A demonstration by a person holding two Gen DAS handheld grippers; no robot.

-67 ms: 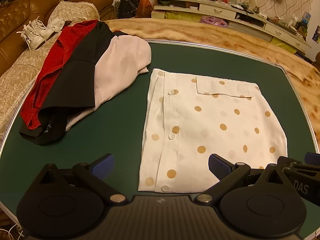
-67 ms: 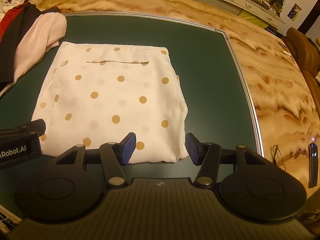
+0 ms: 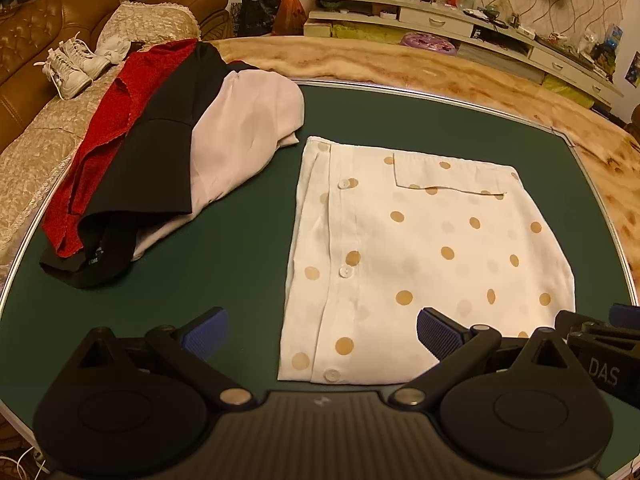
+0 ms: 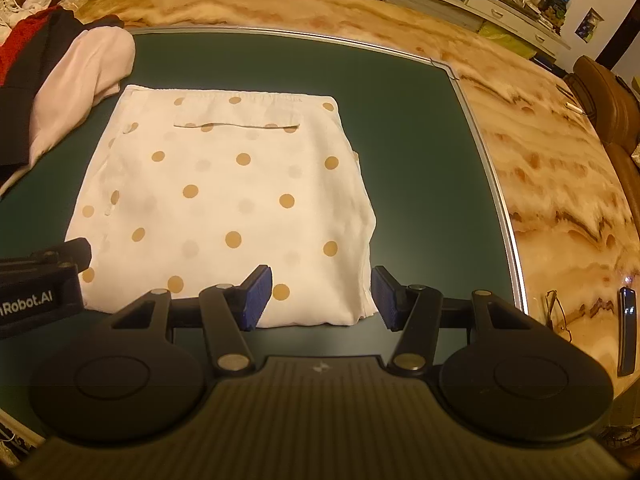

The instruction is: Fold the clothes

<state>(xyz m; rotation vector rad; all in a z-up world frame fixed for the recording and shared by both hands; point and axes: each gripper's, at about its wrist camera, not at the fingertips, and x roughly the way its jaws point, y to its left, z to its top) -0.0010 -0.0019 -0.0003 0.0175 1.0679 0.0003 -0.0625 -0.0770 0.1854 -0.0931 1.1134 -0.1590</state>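
Observation:
A white shirt with tan polka dots [image 3: 424, 256] lies folded into a flat rectangle on the green table [image 3: 224, 264]; it also shows in the right wrist view [image 4: 224, 200]. My left gripper [image 3: 320, 334] is open and empty, over the shirt's near left corner. My right gripper [image 4: 322, 298] is open and empty, over the shirt's near right corner. Part of the right gripper [image 3: 600, 344] shows at the right edge of the left wrist view. Part of the left gripper [image 4: 40, 284] shows at the left edge of the right wrist view.
A pile of clothes lies at the table's far left: red [image 3: 108, 136], black [image 3: 160, 152] and pale pink [image 3: 244, 132] garments. A marble surface [image 4: 552, 184] borders the table, with glasses [image 4: 558, 312] and a dark phone [image 4: 626, 328] on it. A sofa with white shoes [image 3: 72, 66] stands at left.

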